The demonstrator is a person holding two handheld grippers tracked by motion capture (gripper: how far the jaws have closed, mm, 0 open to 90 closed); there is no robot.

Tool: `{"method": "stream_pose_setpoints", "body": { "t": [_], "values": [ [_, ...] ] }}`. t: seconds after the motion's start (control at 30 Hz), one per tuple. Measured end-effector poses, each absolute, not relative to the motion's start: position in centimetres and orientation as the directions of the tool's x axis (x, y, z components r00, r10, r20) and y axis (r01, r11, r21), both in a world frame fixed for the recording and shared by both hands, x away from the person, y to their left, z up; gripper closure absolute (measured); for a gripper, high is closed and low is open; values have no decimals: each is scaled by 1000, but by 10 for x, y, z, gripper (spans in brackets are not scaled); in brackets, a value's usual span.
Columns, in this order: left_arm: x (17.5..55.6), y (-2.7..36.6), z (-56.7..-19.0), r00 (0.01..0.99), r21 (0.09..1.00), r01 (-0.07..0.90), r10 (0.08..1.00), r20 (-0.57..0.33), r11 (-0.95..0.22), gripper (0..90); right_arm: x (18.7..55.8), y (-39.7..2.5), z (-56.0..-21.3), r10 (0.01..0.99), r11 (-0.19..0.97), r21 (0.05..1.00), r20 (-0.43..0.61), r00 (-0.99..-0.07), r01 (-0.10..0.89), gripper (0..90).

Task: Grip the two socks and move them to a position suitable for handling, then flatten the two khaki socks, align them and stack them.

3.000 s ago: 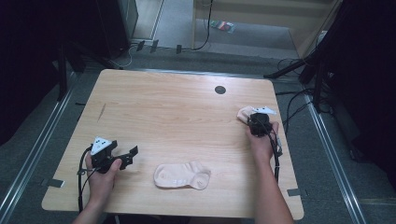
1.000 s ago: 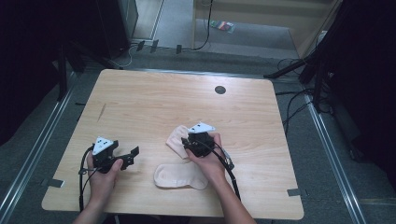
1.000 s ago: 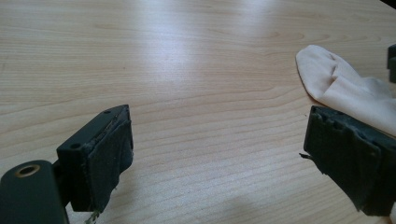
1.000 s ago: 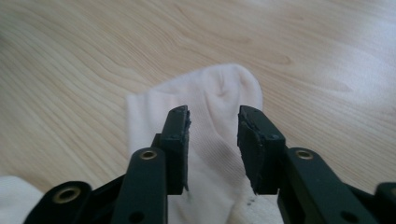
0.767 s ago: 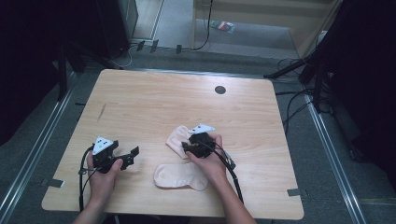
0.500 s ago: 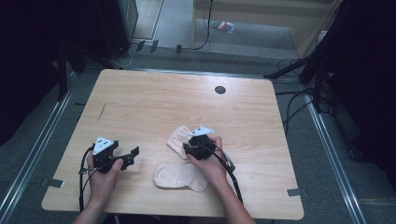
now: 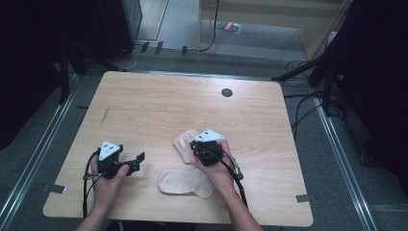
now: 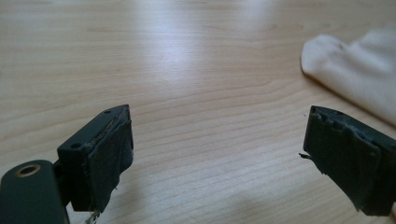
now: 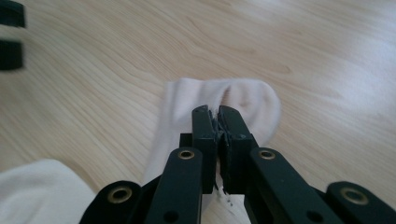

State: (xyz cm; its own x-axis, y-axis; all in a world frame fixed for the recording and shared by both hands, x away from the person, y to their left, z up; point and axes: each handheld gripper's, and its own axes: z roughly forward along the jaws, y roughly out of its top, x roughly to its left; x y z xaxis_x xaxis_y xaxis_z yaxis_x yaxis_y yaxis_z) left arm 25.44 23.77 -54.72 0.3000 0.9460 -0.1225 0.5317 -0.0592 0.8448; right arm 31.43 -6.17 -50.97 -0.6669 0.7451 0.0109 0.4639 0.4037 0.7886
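- The left gripper point(image 7: 139, 158) rests on the near-left part of the table point(image 7: 144, 106), jaws spread wide with nothing between them and pointing right toward the flat sock point(image 7: 185, 182); its own view has that sock's edge point(image 8: 359, 70) past the right jaw.
- The flat sock lies near the table's front edge, just left of the right wrist.
- The carried sock point(image 7: 185, 144) sits just beyond the flat one, pinched at one edge by the right gripper point(image 9: 218, 122); its jaws are pressed together on the fabric, toe end trailing on the wood.
- To do this step well, I judge the right hand should bring the carried sock squarely over the flat one, matching toe to toe, and lower it before letting go so it does not bunch.
- The left gripper could pin the flat sock to keep it from sliding.
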Motion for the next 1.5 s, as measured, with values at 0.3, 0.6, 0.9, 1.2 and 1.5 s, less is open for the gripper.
{"method": "stream_pose_setpoints", "body": {
  "t": [0.3, 0.6, 0.9, 1.2, 1.5],
  "values": [
    [259, 182, -539, 506, 829, 529, 851, -139, -179, 136, 320, -48, -474, 735, 386, 800, 35, -678, 459, 875],
    [287, 144, -534, 587, 800, 541, 798, -136, -262, 163, 321, -39, -443, 733, 367, 821, 35, -680, 438, 875],
    [294, 159, -511, 470, 869, 428, 882, 21, -248, 888, 314, -24, -417, 685, 322, 865, 68, -725, 386, 875],
    [269, 173, -505, 384, 840, 355, 883, 271, -412, 900, 317, -29, -439, 686, 284, 869, 112, -719, 406, 877],
    [274, 156, -530, 488, 805, 395, 843, 224, -443, 788, 324, -53, -481, 749, 288, 823, 126, -651, 490, 879]
  ]
}}
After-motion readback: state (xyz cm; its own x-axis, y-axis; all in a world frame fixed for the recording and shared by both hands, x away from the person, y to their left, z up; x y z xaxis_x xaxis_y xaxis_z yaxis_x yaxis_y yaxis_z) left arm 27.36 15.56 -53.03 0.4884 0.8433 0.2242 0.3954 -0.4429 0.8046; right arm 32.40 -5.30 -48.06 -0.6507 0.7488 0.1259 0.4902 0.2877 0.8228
